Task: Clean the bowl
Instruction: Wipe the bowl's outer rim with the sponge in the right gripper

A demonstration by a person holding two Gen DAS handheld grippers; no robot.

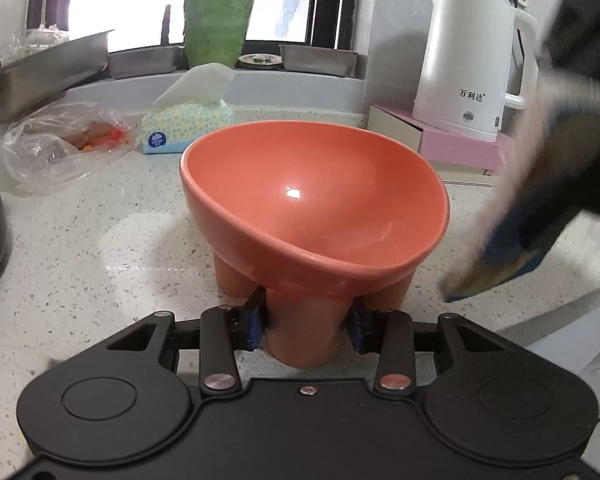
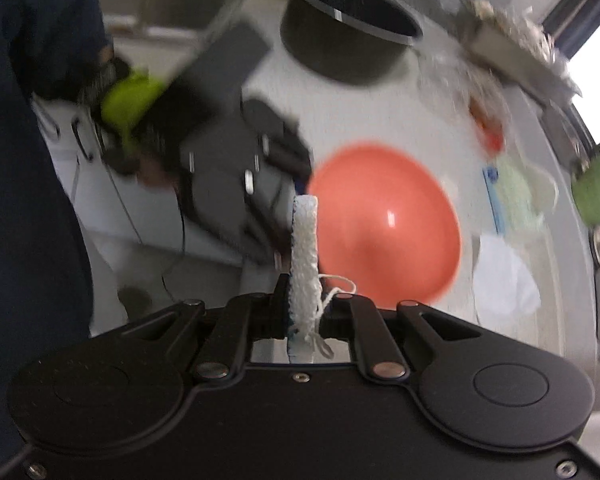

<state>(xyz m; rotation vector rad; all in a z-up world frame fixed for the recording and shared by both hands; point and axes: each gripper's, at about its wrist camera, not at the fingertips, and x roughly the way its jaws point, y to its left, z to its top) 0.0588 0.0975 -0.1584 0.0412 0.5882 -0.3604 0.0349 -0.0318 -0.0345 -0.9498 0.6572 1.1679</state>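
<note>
A coral-red footed bowl [image 1: 312,204] stands on the speckled counter, tilted toward the right; it also shows from above in the right wrist view [image 2: 384,224]. My left gripper [image 1: 306,326] is shut on one of the bowl's legs [image 1: 304,332], blue pads pressed on both sides. My right gripper [image 2: 305,300] is shut on a white-netted blue sponge [image 2: 305,248], held edge-on above the bowl's left rim. In the left wrist view the right gripper [image 1: 540,216] with the sponge [image 1: 496,272] is blurred at the right, beside the bowl.
A tissue box [image 1: 188,124], a crumpled plastic bag [image 1: 60,144], a white kettle [image 1: 468,64] on a pink box, a green vase [image 1: 218,24] and steel trays [image 1: 40,68] ring the counter. A dark pot [image 2: 348,28] stands beyond the bowl.
</note>
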